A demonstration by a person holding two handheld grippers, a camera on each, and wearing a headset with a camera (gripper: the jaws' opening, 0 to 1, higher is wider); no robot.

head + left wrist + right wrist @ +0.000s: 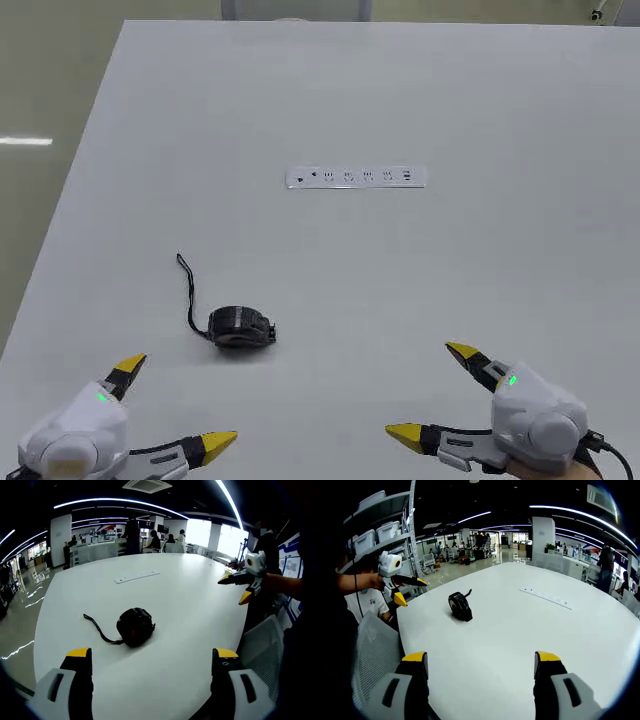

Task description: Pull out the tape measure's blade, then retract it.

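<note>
Head view: I held the left gripper (176,401) and the right gripper (432,391) empty, jaws spread wide, above the white table (420,290). The tape measure (240,326) lay just ahead of the left gripper. Left gripper view: it lay ahead, between the parted jaws. Right gripper view: it lay farther ahead, toward the left jaw.

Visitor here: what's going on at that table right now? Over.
Left tongs, right tongs: open, empty. Tape measure lies on table, blade in, untouched. Power strip beyond it, not in the way.
</note>
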